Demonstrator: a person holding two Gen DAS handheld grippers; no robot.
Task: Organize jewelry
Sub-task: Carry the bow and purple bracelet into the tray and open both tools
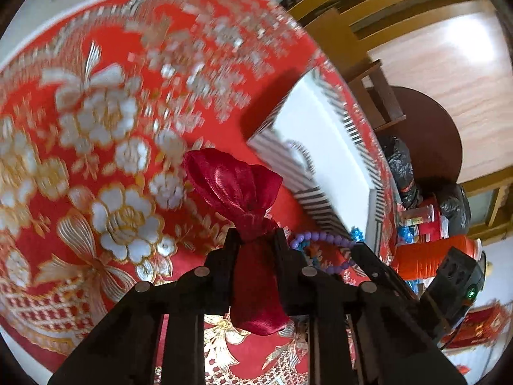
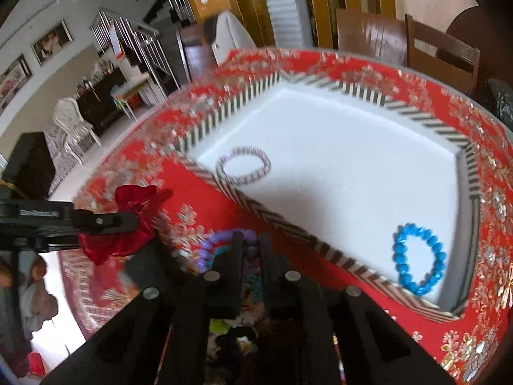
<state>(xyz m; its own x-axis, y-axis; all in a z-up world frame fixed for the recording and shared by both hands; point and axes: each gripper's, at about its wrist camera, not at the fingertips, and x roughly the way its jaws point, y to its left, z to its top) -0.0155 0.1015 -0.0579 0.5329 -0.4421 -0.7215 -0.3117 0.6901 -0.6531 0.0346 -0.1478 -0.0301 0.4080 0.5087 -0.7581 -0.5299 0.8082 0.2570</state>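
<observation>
A: Red satin, that pouch; the left gripper was clamped on its neck, long axis running along the fingers, just beside the striped tray.

B: Any writing?

A: None readable.

B: Bracelets?

A: Two in the tray: one blue, one pale striped. A purple beaded one lay outside, beside the tray's near rim, where the right gripper stood. Whether its fingers held anything, I couldn't tell.
</observation>
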